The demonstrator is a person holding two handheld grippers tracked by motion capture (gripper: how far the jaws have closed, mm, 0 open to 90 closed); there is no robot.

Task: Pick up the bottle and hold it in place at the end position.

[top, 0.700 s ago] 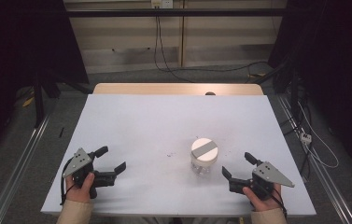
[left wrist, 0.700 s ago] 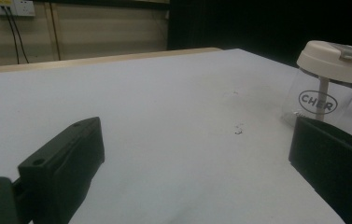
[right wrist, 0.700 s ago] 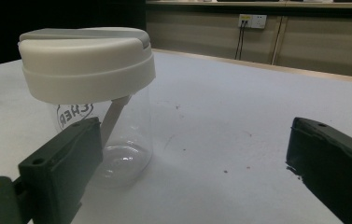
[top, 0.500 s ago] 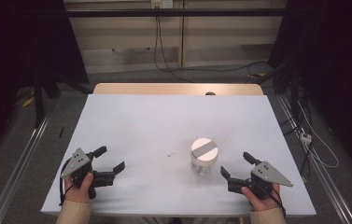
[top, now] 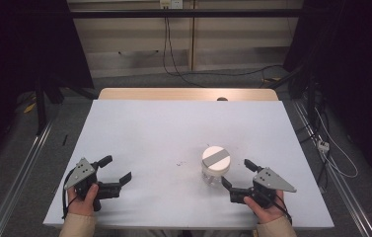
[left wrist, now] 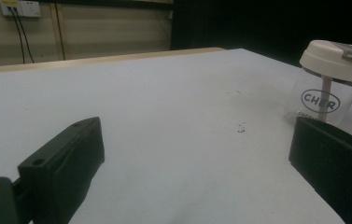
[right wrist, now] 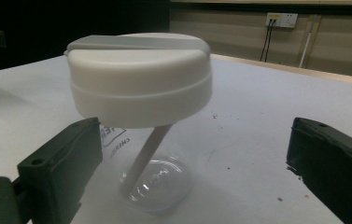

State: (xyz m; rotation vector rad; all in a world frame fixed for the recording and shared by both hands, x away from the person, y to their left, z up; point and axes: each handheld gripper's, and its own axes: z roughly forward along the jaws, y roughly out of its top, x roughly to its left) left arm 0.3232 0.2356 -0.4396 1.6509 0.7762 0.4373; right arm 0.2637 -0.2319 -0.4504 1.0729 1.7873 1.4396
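Note:
A clear plastic jar (top: 215,168) with a white lid crossed by a grey strip stands upright on the white table (top: 173,128), right of centre. My right gripper (top: 236,172) rests just right of the jar, open, its jaws pointing at it. In the right gripper view the jar (right wrist: 141,93) looms close, in front of the left jaw, and my right gripper (right wrist: 194,140) has nothing between its jaws. My left gripper (top: 116,168) lies open near the front left. In the left gripper view the jar (left wrist: 334,79) stands far off at the right, beyond my left gripper (left wrist: 194,140).
A few dark specks (top: 179,162) mark the tabletop left of the jar. A wooden strip (top: 188,94) edges the table's far side. Metal rails (top: 20,168) and cables (top: 331,158) run along the floor on both sides.
My right gripper has slid left, closer to the jar. The left gripper and the jar have stayed put.

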